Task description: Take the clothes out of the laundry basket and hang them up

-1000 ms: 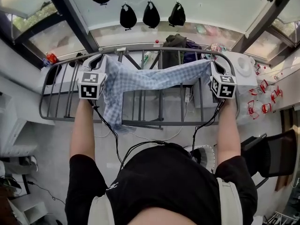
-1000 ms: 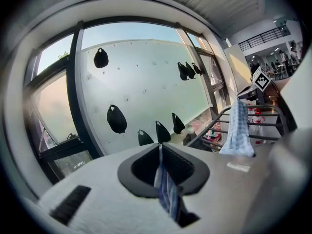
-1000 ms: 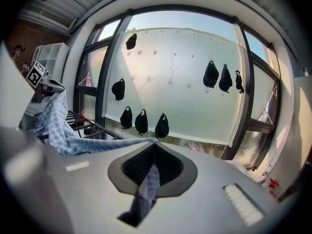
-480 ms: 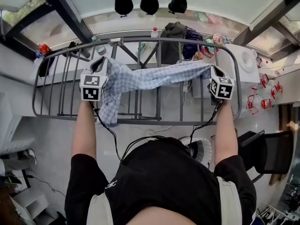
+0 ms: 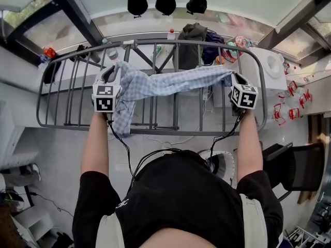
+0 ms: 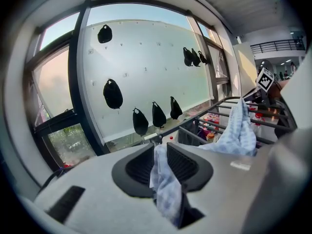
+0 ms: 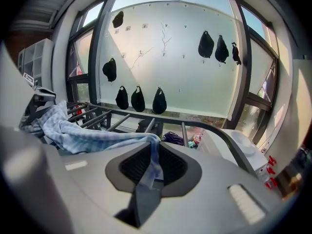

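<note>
1. Closest in, at 4 o'clock, stands a black chair (image 5: 299, 172). A white round thing (image 5: 223, 169) shows at 5 o'clock, half hidden by the person's shoulder, and I cannot tell whether it is the basket.
2. The left gripper (image 5: 110, 72) at 10 o'clock and the right gripper (image 5: 234, 77) at 2 o'clock hover over the drying rack (image 5: 170, 133). Both pairs of jaws have just been opening and stand narrowly apart. An end of the checked cloth (image 5: 165, 84) is threaded between each pair, and the pads seem not to press it.
3. The cloth runs across the rack bars from gripper to gripper, twisted rather than spread, with a bunched tail sagging towards 8 o'clock.
4. That heavy tail could drag the cloth down between the bars. Fabric could also catch on the ribbed pads as a gripper backs off and be tugged off the rack.
5. Beyond, at 12 o'clock, a dark garment (image 5: 192, 40) and bottles crowd the far rail, with a white appliance (image 5: 269, 66) at 2 o'clock. Black bags (image 5: 165, 1) hang on the window.
</note>
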A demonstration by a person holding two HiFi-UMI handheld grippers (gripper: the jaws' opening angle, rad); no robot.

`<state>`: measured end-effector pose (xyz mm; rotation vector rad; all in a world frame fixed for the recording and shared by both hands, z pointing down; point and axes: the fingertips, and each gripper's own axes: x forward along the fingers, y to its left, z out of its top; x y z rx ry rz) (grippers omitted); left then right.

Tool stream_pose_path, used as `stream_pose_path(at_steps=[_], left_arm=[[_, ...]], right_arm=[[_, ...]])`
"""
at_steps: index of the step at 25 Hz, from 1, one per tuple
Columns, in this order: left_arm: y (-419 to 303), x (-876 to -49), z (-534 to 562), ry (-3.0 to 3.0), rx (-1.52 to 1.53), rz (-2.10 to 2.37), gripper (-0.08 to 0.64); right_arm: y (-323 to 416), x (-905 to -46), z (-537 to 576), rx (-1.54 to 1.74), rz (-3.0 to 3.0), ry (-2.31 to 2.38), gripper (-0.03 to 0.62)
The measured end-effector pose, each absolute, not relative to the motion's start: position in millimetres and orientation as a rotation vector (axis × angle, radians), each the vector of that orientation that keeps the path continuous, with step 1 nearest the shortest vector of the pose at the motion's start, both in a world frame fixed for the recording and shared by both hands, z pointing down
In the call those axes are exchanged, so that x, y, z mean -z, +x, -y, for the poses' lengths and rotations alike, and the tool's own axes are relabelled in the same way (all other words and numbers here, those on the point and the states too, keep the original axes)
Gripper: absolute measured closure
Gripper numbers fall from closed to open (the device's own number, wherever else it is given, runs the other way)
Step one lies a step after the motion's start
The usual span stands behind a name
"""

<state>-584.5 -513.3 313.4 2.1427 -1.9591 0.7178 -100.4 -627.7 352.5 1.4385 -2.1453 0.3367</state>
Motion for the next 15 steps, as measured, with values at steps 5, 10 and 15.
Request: stream_pose_path(at_steps=[5,10,15], left_arm=[[-588,-287,494,2.123,-0.551,2.019,0.430],[-583,-246,459,2.168,-0.416,2.073,0.447],[-562,-196,417,2.235,-0.285,2.108,0.480]], right_arm=[[-106,-311,620,-0.260,2.237,1.549,0.499],[-135,-259,584,-0.144,2.371,1.597,0.499],[-170,-202,527,-0.061,2.523,1.631,0.504]])
